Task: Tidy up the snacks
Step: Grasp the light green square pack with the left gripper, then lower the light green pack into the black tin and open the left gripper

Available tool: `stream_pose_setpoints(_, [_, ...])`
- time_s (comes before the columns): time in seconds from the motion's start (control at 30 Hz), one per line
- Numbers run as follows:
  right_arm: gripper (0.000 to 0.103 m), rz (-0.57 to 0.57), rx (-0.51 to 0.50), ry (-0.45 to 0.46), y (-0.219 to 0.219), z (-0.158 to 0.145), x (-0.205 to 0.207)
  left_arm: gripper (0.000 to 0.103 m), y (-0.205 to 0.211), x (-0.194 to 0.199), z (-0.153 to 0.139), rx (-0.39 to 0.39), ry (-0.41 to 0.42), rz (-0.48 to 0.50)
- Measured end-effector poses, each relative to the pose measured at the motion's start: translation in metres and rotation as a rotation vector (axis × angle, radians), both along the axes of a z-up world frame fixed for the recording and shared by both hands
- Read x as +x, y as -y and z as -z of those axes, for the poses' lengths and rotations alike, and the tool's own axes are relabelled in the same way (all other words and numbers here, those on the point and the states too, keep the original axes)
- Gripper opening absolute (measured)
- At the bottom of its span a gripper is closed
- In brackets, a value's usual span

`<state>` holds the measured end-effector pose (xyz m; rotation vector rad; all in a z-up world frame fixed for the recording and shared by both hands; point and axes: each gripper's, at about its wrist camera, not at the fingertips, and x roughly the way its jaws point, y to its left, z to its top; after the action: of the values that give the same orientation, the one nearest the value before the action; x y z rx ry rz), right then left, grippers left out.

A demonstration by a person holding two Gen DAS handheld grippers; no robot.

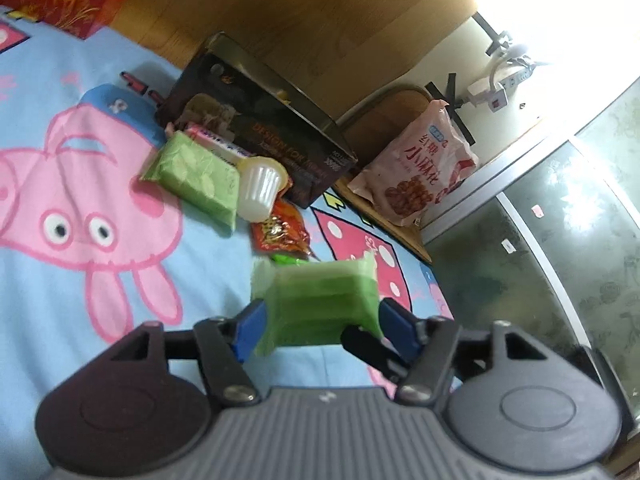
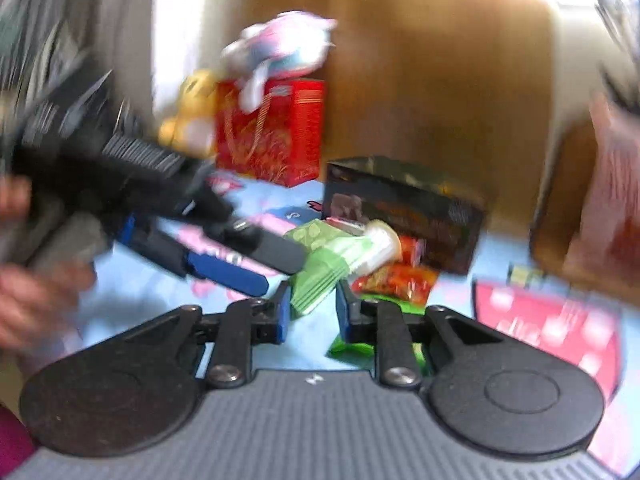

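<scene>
Left wrist view shows the left gripper [image 1: 320,320] pinching a green packet [image 1: 318,304] crosswise above the bed [image 1: 60,320], the dark box [image 1: 260,128] lying toward 11 o'clock, while the right gripper [image 2: 310,314] stands spread and empty nearby.

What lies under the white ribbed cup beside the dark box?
The white ribbed cup leans over a red-orange snack packet, beside a green packet. The packet's covered part stays hidden.
</scene>
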<state>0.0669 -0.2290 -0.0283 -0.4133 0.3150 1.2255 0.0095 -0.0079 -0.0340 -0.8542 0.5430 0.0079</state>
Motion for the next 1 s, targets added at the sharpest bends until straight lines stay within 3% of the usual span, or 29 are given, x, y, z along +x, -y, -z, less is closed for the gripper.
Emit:
stream_pose_setpoints(0.07, [0.025,-0.052,-0.043,0.073,-0.008,0.005,-0.015,0.072,-0.003,-0.009,-0.001,0.004,0.006,-0.024])
stream_pose_setpoints(0.13, [0.024,-0.105,-0.068,0.095,-0.017,0.009,-0.024,0.085,-0.007,-0.024,-0.004,-0.007,0.029,-0.052])
stream_pose_setpoints(0.2, [0.024,-0.151,-0.082,0.099,-0.026,0.013,-0.029,0.089,-0.009,-0.038,-0.007,-0.01,0.048,-0.071])
stream_pose_setpoints(0.3, [0.03,-0.257,-0.097,0.048,-0.041,0.016,-0.035,0.087,-0.008,-0.049,-0.009,0.02,0.04,-0.096])
stream_pose_setpoints(0.37, [0.052,-0.296,-0.096,0.024,-0.047,0.017,-0.038,0.081,-0.011,-0.052,-0.004,0.031,0.01,-0.114])
stream_pose_setpoints(0.4, [0.054,-0.295,-0.084,0.031,-0.045,0.015,-0.037,0.081,-0.014,-0.052,0.0,0.018,-0.005,-0.127])
stream_pose_setpoints(0.47, [0.056,-0.287,-0.066,0.026,-0.04,0.011,-0.031,0.081,-0.023,-0.057,0.007,-0.013,-0.013,-0.146])
stream_pose_setpoints(0.6, [0.065,-0.211,-0.031,-0.076,-0.02,0.003,0.0,0.081,-0.036,-0.069,0.007,-0.009,0.009,-0.165])
stream_pose_setpoints(0.73, [0.067,-0.174,-0.07,-0.199,-0.015,0.011,0.025,0.081,-0.036,-0.071,0.006,-0.006,0.012,-0.14])
stream_pose_setpoints(0.83, [0.069,-0.196,-0.103,-0.225,-0.019,0.019,0.023,0.08,-0.027,-0.066,0.009,0.01,-0.012,-0.105])
stream_pose_setpoints(0.87, [0.069,-0.204,-0.117,-0.221,-0.025,0.021,0.024,0.076,-0.024,-0.063,0.01,0.013,-0.024,-0.096])
stream_pose_setpoints(0.93, [0.066,-0.227,-0.156,-0.221,-0.036,0.029,0.027,0.05,-0.021,-0.052,0.019,0.001,-0.059,-0.079])
stream_pose_setpoints(1.0, [0.051,-0.232,-0.151,-0.197,-0.042,0.034,0.025,0.028,-0.021,-0.041,0.028,0.002,-0.104,-0.077])
